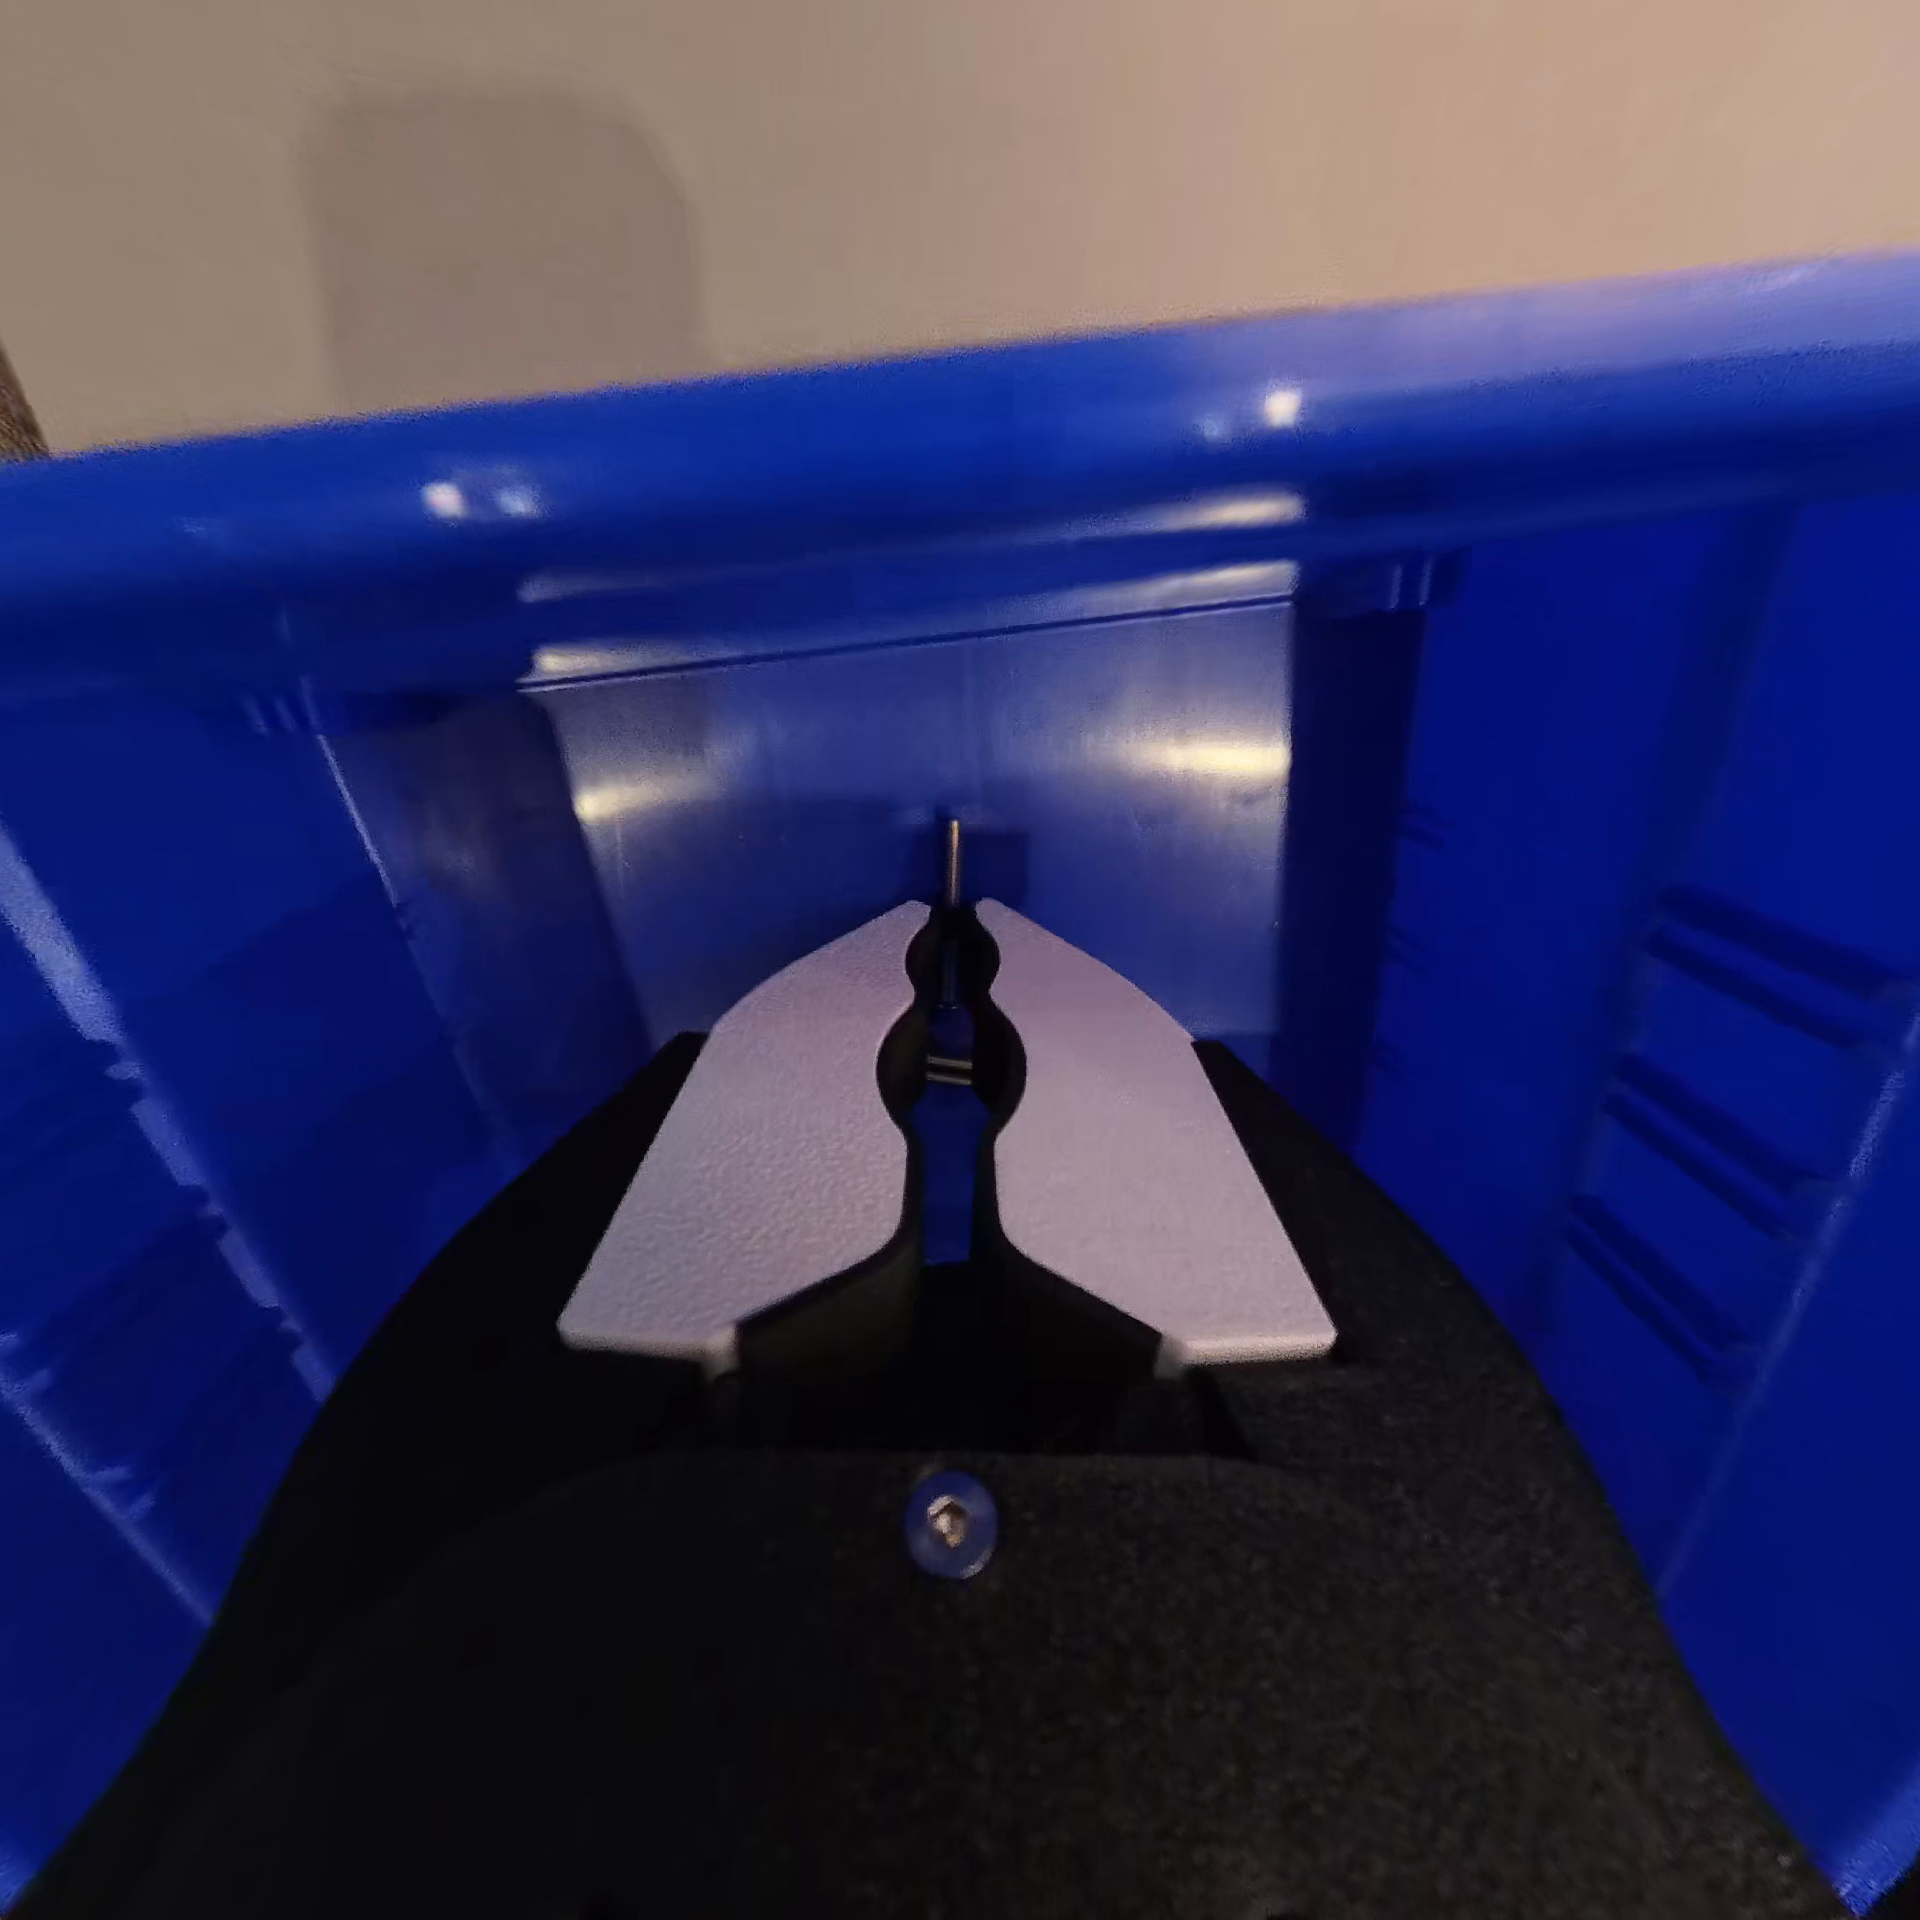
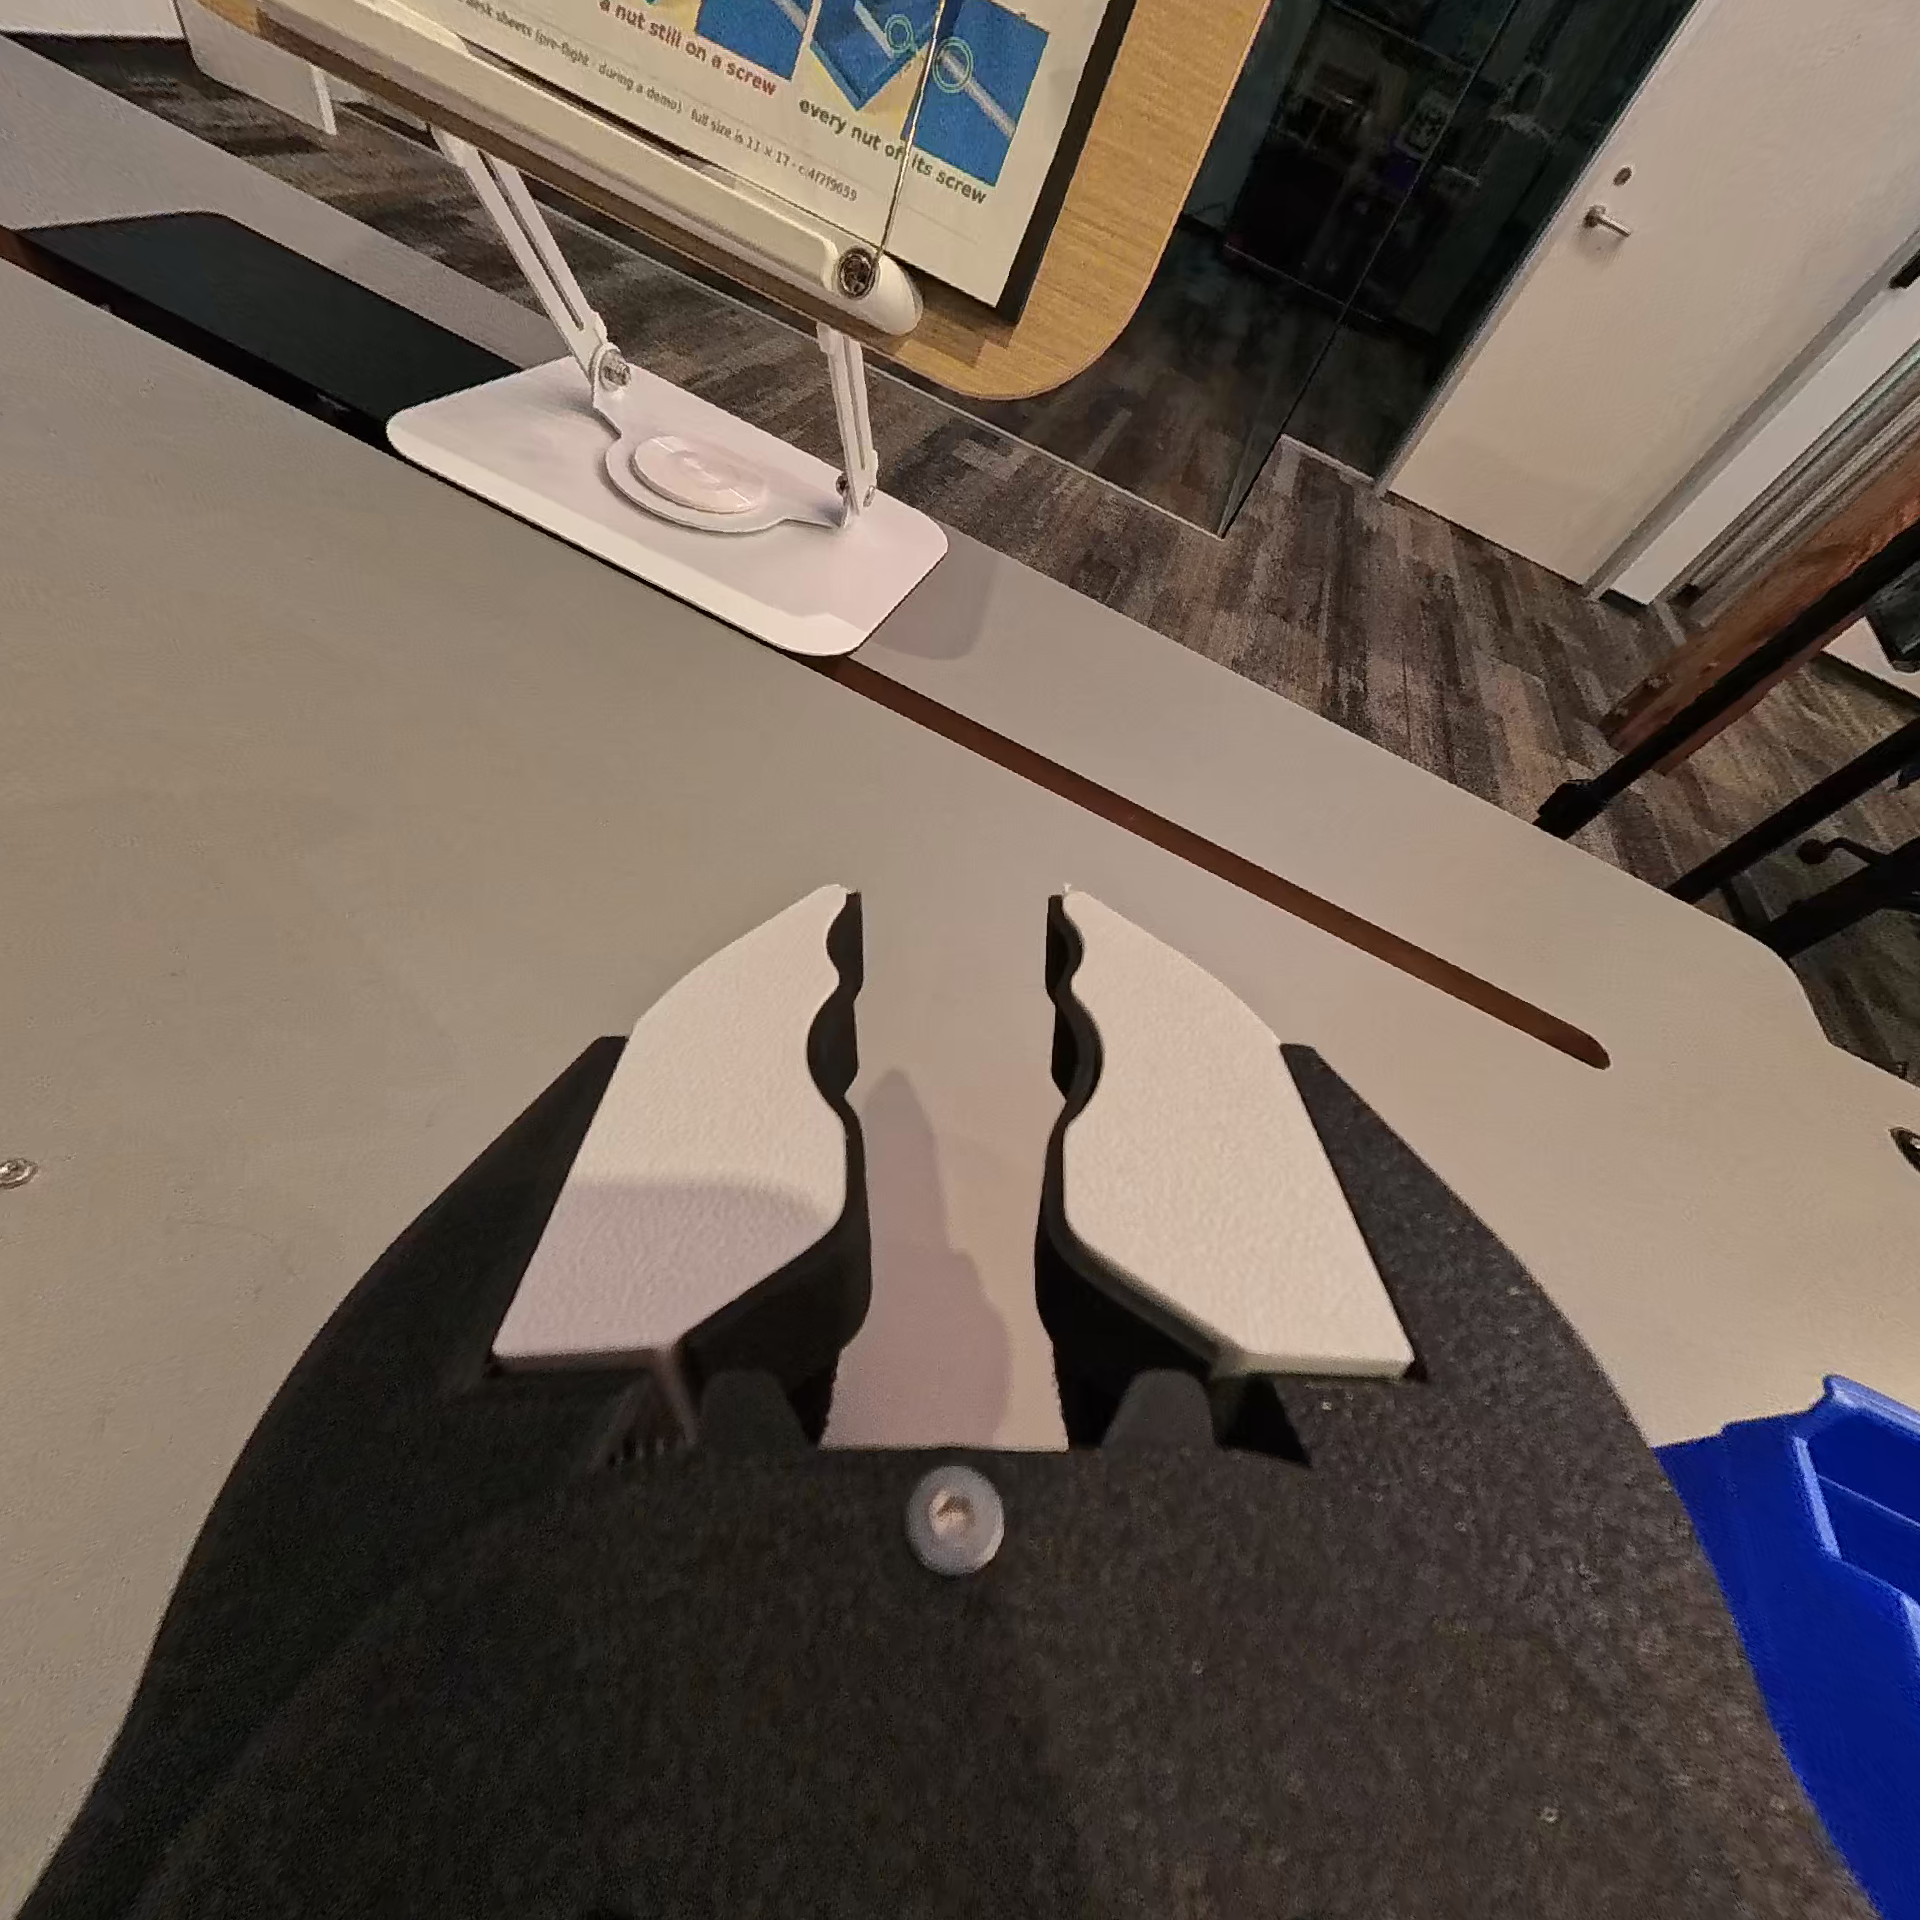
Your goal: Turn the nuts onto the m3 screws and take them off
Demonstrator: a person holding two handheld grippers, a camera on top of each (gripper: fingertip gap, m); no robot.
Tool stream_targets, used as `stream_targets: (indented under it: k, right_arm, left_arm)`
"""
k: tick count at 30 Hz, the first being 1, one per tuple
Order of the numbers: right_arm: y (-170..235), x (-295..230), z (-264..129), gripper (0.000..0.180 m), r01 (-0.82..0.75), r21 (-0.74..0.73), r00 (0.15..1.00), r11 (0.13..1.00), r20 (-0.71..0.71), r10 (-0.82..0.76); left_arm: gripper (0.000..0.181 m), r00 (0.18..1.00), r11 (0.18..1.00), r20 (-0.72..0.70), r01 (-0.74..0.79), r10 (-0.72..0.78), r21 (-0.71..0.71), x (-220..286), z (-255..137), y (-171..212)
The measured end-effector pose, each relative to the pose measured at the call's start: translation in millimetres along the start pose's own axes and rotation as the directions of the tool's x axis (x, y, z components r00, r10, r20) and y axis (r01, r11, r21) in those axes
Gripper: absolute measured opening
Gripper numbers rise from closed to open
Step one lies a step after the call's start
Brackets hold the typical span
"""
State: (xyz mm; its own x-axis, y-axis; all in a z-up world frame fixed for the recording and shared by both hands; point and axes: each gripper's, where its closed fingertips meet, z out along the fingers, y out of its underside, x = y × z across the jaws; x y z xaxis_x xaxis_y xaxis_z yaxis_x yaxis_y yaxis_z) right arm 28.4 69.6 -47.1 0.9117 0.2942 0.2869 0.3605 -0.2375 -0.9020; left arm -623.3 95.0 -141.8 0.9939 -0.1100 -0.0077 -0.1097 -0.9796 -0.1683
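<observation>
In the left wrist view my left gripper (image 1: 951, 909) is deep inside a blue plastic bin (image 1: 935, 457), facing its far wall. Its fingers are closed on a thin metal screw (image 1: 951, 857). The screw's shaft runs between the pads and sticks out past the tips toward the wall. Two small silver bands (image 1: 951, 1070) show farther back between the fingers; I cannot tell what they are. In the right wrist view my right gripper (image 2: 954, 899) is open and empty above the grey table (image 2: 416, 831). A corner of the blue bin (image 2: 1829, 1621) shows at the lower right.
The bin's walls close in on the left gripper on both sides. A white stand (image 2: 675, 499) holding an instruction sheet sits at the table's far edge. A dark slot (image 2: 1195, 842) runs across the tabletop. Carpeted floor lies beyond the table. My right gripper's tips are some 25 cm from the dark slot (image 2: 1195, 842).
</observation>
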Motion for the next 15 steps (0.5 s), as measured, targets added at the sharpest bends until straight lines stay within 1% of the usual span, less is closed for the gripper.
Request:
stream_targets:
  k: [4,8,10,12,15]
  right_arm:
    - [0,-2,1,0.033,-0.006,0.005,1.0,1.0,0.01,0.006]
    - [-1,-6,2,0.033,-0.014,0.008,1.0,1.0,0.026,0.014]
    - [-4,-11,2,0.033,-0.018,0.02,0.999,1.0,0.044,0.017]
    - [-10,-17,1,0.033,-0.012,0.039,0.998,0.999,0.062,0.009]
    - [-28,-39,-2,0.033,-0.028,0.103,0.989,0.994,0.149,0.012]
  left_arm:
    - [0.003,1.0,0.995,0.01,-0.003,0.001,0.099,-8,-21,-8]
    - [0.003,0.999,0.963,-0.023,-0.019,0.026,0.269,-4,-70,-24]
    - [0.003,0.995,0.927,-0.069,-0.044,0.075,0.372,15,-105,-31]
    - [0.003,0.983,0.879,-0.095,-0.093,0.155,0.467,43,-140,-36]
    - [0.003,0.943,0.789,-0.119,-0.186,0.31,0.585,108,-181,-35]
